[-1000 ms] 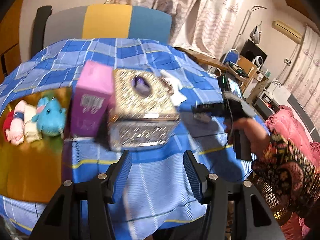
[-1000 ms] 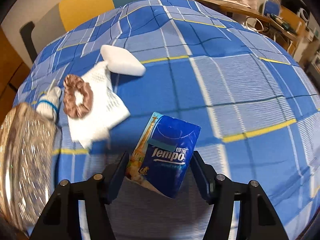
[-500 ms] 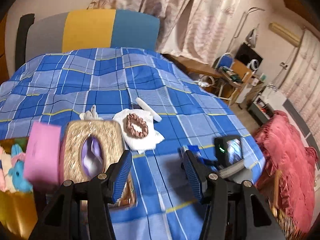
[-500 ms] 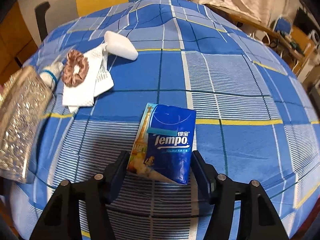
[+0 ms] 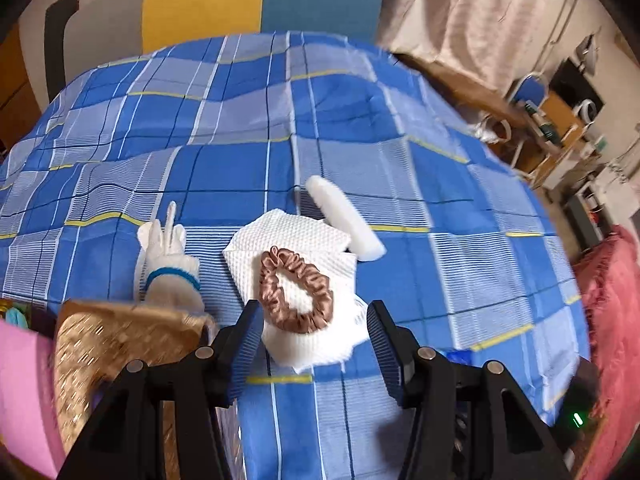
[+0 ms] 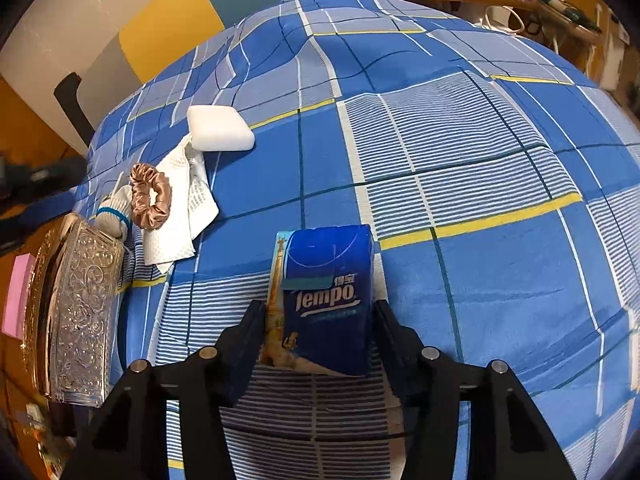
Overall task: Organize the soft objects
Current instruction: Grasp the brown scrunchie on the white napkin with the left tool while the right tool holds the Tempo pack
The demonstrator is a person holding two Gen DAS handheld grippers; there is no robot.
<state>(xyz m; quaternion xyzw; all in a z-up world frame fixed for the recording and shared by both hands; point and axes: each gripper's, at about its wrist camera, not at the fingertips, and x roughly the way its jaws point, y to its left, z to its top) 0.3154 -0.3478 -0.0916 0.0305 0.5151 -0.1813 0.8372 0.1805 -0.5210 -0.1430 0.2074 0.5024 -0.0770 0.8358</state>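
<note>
My right gripper (image 6: 320,332) is shut on a blue Tempo tissue pack (image 6: 326,296), held just above the blue checked cloth (image 6: 480,160). My left gripper (image 5: 312,344) is open and empty, hovering over a brown scrunchie (image 5: 296,290) that lies on a white cloth (image 5: 300,240). A white sponge block (image 5: 344,218) lies behind the cloth, a white glove with a blue band (image 5: 170,268) to its left. The scrunchie (image 6: 151,196), cloth (image 6: 180,216), sponge (image 6: 220,128) and glove (image 6: 114,216) also show at the left of the right wrist view.
An ornate gold tissue box (image 5: 116,356) and a pink box (image 5: 24,392) sit at the lower left; both show in the right wrist view, gold box (image 6: 76,316), pink box (image 6: 18,292). A red fuzzy cover (image 5: 612,320) lies beyond the right edge. A striped headboard (image 5: 260,0) stands behind.
My left gripper has swung from the gold box and pink box to above the scrunchie and white cloth. My right gripper still holds the tissue pack, with little shift.
</note>
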